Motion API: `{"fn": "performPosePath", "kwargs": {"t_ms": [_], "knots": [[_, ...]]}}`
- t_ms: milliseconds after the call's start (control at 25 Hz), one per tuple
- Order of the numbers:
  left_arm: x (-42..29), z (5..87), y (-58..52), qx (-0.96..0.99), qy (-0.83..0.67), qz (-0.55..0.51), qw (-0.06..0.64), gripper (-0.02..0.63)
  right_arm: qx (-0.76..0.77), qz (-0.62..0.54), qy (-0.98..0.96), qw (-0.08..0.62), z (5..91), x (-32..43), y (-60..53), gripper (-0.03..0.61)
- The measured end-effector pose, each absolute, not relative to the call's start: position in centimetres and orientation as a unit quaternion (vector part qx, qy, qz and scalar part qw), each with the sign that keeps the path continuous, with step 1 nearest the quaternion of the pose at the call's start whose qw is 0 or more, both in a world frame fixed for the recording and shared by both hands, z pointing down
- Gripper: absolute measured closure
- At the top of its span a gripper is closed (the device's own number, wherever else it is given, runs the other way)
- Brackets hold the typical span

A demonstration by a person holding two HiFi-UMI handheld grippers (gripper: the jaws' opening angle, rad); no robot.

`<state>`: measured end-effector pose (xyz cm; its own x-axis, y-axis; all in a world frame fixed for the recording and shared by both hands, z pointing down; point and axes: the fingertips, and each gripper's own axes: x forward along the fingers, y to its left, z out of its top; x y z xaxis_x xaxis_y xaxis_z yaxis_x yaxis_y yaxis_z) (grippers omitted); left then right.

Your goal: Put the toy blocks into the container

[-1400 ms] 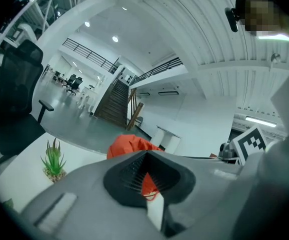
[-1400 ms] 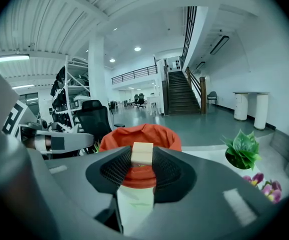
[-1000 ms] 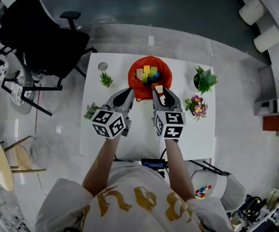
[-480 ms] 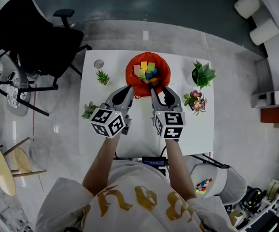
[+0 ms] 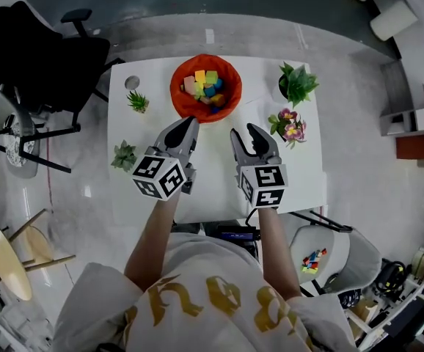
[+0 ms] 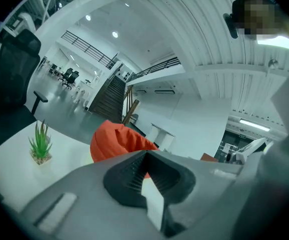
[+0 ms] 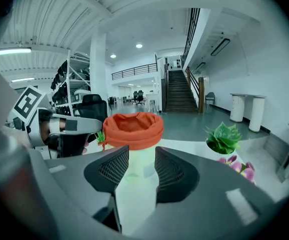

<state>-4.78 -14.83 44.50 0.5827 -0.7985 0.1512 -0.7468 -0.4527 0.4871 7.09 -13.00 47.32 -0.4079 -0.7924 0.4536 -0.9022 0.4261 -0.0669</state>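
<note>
Orange cloth is forming the soft, floppy container at the far middle of the table, and the blocks are lying inside it, none loose that I am seeing; I am judging them light, hard and smooth, best pinched across two flat faces. I am holding my left gripper closed and empty, while my right gripper has just been opening, jaws partly apart with nothing between. I am reading no brand or lettering, only square markers on the grippers.
</note>
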Motion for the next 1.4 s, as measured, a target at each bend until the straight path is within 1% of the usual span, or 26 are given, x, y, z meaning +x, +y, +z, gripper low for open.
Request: {"fn": "performPosePath", "kwargs": {"t_ms": [480, 1000, 1120, 1400], "knots": [[-1.0, 49.2, -8.4, 0.837, -0.465, 0.009, 0.287, 0.614, 0.484, 0.175, -0.823, 0.241, 52.9, 11.3, -6.9, 0.362], [1.3, 53.1, -7.3, 0.836, -0.454, 0.052, 0.305, 0.614, 0.469, 0.192, -0.807, 0.303, 58.5, 14.2, -5.3, 0.316], [1.7, 53.9, -7.2, 0.834, -0.452, 0.059, 0.312, 0.614, 0.465, 0.2, -0.804, 0.312, 59.7, 14.5, -5.2, 0.311], [2.6, 55.8, -7.8, 0.832, -0.443, 0.078, 0.325, 0.614, 0.459, 0.227, -0.794, 0.327, 62.3, 14.7, -5.2, 0.275]]}}
